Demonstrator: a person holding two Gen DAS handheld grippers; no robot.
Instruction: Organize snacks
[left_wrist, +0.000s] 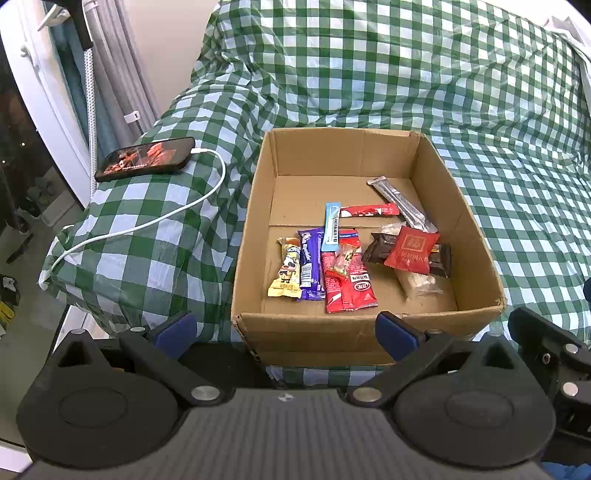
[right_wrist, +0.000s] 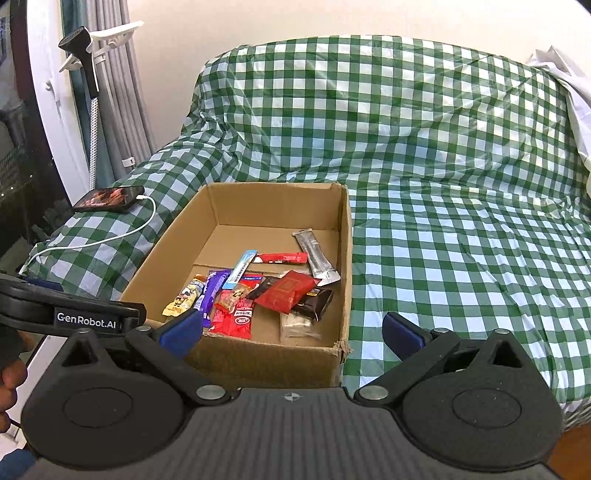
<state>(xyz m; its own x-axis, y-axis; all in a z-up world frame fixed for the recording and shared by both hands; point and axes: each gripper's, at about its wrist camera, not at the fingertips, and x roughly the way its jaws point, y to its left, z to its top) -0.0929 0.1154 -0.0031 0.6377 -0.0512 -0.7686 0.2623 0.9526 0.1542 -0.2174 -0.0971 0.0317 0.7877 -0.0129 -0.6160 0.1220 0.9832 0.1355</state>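
Observation:
An open cardboard box sits on a green-checked cover. Inside lie several snack packets: a yellow one, a purple bar, red packets, a red square pouch, dark brown packets, a silver stick, a blue stick and a clear bag. My left gripper stands open just before the box's near wall, holding nothing. My right gripper is open at the box's near right corner, also empty.
A phone with a white charging cable lies on the cover left of the box. Curtains and a black handheld device stand at the far left. The checked cover stretches right of the box. A hand shows at the left edge.

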